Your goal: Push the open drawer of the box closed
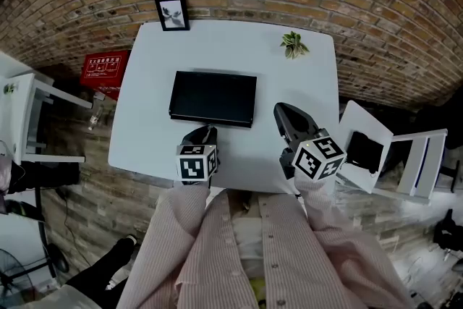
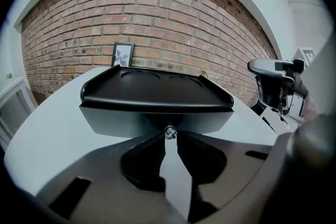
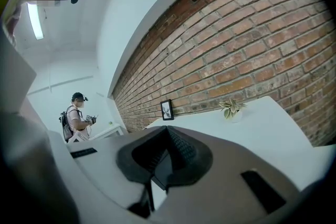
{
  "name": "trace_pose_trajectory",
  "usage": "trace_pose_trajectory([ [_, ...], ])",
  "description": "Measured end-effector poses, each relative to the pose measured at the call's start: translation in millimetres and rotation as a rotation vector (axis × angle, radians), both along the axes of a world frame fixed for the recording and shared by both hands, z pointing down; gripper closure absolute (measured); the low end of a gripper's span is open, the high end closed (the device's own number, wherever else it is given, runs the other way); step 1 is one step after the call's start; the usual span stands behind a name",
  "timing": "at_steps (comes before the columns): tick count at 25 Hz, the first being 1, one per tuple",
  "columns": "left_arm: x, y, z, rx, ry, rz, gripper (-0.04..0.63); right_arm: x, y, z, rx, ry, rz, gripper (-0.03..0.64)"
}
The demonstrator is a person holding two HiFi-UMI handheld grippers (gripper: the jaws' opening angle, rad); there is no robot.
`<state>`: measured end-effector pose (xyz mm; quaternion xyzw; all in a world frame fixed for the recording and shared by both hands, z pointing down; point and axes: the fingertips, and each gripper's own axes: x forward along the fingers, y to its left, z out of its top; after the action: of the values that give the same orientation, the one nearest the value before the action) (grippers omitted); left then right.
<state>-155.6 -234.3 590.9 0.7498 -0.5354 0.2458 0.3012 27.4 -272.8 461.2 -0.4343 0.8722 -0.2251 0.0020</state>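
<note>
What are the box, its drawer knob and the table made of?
Box: likely matte black plastic, moulded rim and round recesses on top.
Knob: small, glinting, metal or clear faceted plastic; too small to tell.
Table: smooth matte white top, laminate or painted, unclear.

Head view, lower centre: shirt point(image 1: 239, 250), pale pink, fine stripes, buttoned front; long sleeves point(image 1: 179, 210), same cloth.
Centre left: left gripper point(image 1: 208, 131), black jaws; left cube point(image 1: 197, 163), white, black square markers.
Centre right: right gripper point(image 1: 281, 112), black, ribbed pads; right cube point(image 1: 319, 157), same markings.
</note>
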Motion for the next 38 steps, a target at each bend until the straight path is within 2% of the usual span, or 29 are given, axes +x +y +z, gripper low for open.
trace_pose_trajectory([
  [26, 1.8, -9.0, 0.8, 0.014, 0.001, -0.021, 0.528, 16.9, 4.0, -0.8, 0.002, -0.002, 0.043, 0.614],
  [30, 0.8, -11.5, 0.0, 0.053, -0.014, -0.047, 0.512, 17.3, 4.3, -0.6, 0.002, -0.002, 0.041, 0.614],
  [34, 0.3, -9.7, -9.5, 0.127, 0.005, -0.064, 0.503, 17.8, 6.3, -1.8, 0.003, -0.001, 0.041, 0.614],
  [38, -2.5, -6.1, -23.9, 0.201, 0.007, -0.066, 0.550, 15.7, 6.7, -1.7, 0.003, -0.001, 0.033, 0.614],
])
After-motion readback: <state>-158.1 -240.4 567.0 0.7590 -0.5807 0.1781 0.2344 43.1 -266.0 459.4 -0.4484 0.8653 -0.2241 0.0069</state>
